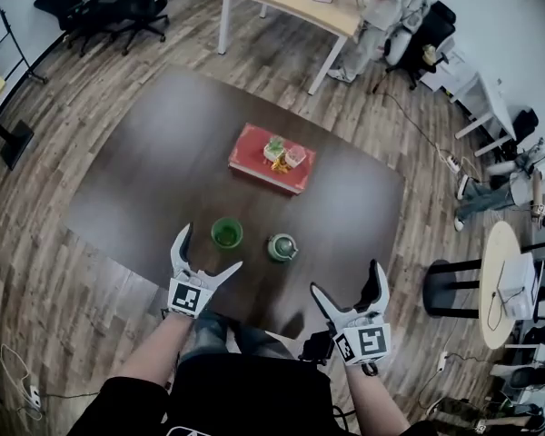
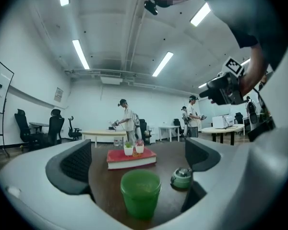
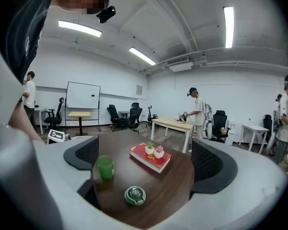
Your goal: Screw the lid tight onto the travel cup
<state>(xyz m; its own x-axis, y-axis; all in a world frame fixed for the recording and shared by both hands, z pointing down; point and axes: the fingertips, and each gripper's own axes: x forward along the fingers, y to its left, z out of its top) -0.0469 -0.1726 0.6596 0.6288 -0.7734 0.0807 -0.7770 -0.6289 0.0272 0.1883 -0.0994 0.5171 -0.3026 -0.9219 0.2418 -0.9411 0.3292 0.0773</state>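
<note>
A: How do the tongs stand?
B: Both are wide. The left tongs (image 1: 211, 247) gape, with ribbed black pads (image 2: 76, 163) set in smooth pale grey shells. The travel cup (image 2: 140, 193) stands upright on the counter in the gap ahead of them, and neither pad touches it. The right tongs (image 1: 345, 278) are spread just as far, with nothing between them.
A: And the lid?
B: The lid (image 1: 282, 247) lies apart from the cup, just to its right, in front of the right tongs. It is round, low and pale green with a ringed top. The cup is translucent green plastic, open-mouthed and slightly tapered.
A: Further out?
B: A red book (image 1: 252, 148) lies flat in the middle of the counter (image 1: 145, 171), which is dark, smooth and wood-grained. Two small potted plants (image 1: 273, 149) sit on the book.
A: Does any view show something the others don't?
B: Only the head view shows the plank floor (image 1: 36, 271) and the marker cubes (image 1: 188, 298) on both tongs. Only the right gripper view shows a whiteboard (image 3: 83, 96)
</note>
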